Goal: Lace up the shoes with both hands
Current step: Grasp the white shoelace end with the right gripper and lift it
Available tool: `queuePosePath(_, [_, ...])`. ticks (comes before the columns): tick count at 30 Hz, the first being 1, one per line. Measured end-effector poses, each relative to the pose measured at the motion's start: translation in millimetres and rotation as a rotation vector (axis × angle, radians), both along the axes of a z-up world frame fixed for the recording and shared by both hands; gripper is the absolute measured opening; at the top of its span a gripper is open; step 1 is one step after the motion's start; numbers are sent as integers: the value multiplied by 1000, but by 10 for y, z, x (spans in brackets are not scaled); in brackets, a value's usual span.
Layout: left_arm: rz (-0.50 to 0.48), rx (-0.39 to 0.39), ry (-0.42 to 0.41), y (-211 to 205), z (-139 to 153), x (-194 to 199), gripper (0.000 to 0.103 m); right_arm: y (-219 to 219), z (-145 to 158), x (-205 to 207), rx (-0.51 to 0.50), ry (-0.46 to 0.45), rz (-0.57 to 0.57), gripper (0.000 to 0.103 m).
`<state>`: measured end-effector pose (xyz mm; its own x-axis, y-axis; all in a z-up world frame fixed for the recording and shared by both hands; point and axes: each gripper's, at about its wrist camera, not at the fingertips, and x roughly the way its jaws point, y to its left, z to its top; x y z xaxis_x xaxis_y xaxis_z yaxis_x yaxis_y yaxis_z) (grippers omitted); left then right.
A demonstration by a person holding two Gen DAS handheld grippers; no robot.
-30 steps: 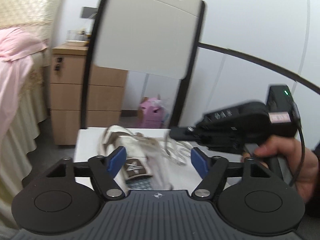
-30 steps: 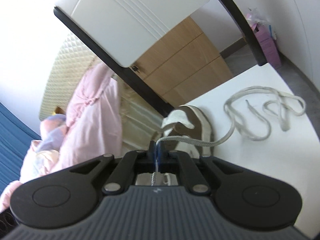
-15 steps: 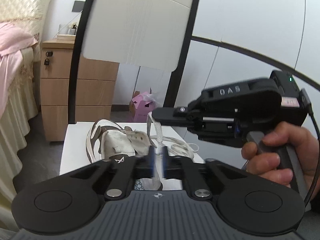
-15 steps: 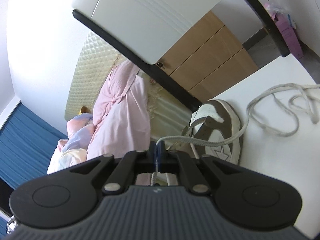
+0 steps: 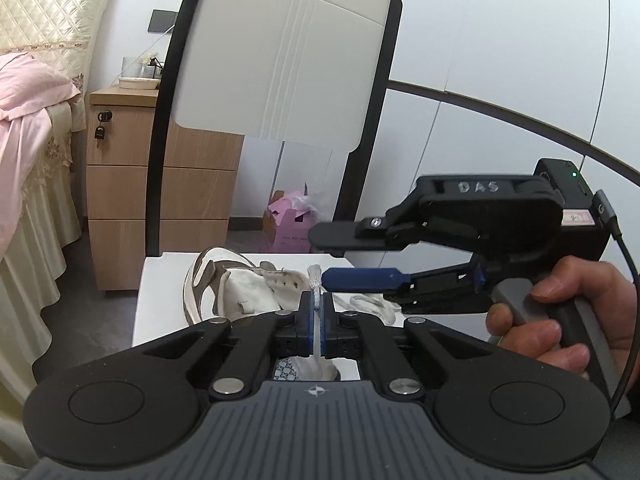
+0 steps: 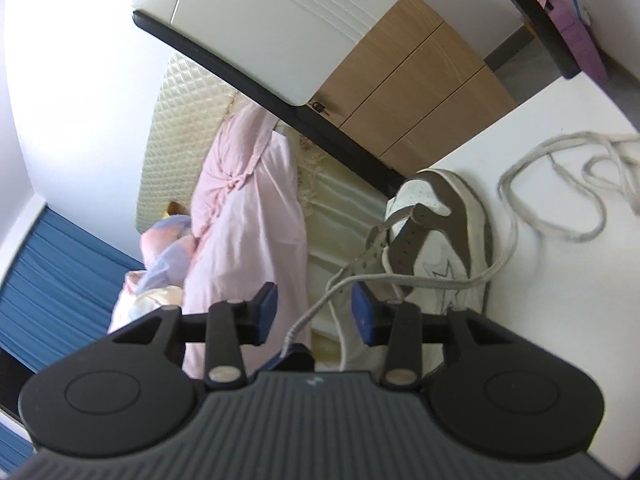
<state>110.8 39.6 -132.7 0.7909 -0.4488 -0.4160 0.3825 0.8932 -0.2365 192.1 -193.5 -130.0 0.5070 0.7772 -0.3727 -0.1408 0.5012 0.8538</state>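
At the left of the left wrist view, the shoe [image 5: 232, 292] is seen lying on its side on the white table [image 5: 160, 296], near the table's left edge. The lace [image 5: 316, 280] tip is pinched by the left claw [image 5: 316, 312], whose jaws are pressed together on it, and it stands upright, just in front of the shoe's eyelets. To the right, the right claw [image 5: 360, 256] is held spread; its jaws have just been opening, and the lace passes loosely between them, ungripped. The left claw is judged nearer the eyelets. Free table is available right of the shoe, where slack lace lies.
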Motion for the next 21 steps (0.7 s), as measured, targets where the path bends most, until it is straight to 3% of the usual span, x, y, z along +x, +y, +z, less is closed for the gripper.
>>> queuePosePath(8, [-20, 21, 11, -28, -21, 22, 3, 71, -84, 16, 5, 47, 64, 34])
queuePosePath(13, [-28, 31, 14, -47, -30, 17, 3, 65, -114, 4, 7, 65, 61, 16])
queuePosePath(21, [-28, 43, 24, -46, -48, 20, 3, 97, -124, 5, 10, 75, 81, 17])
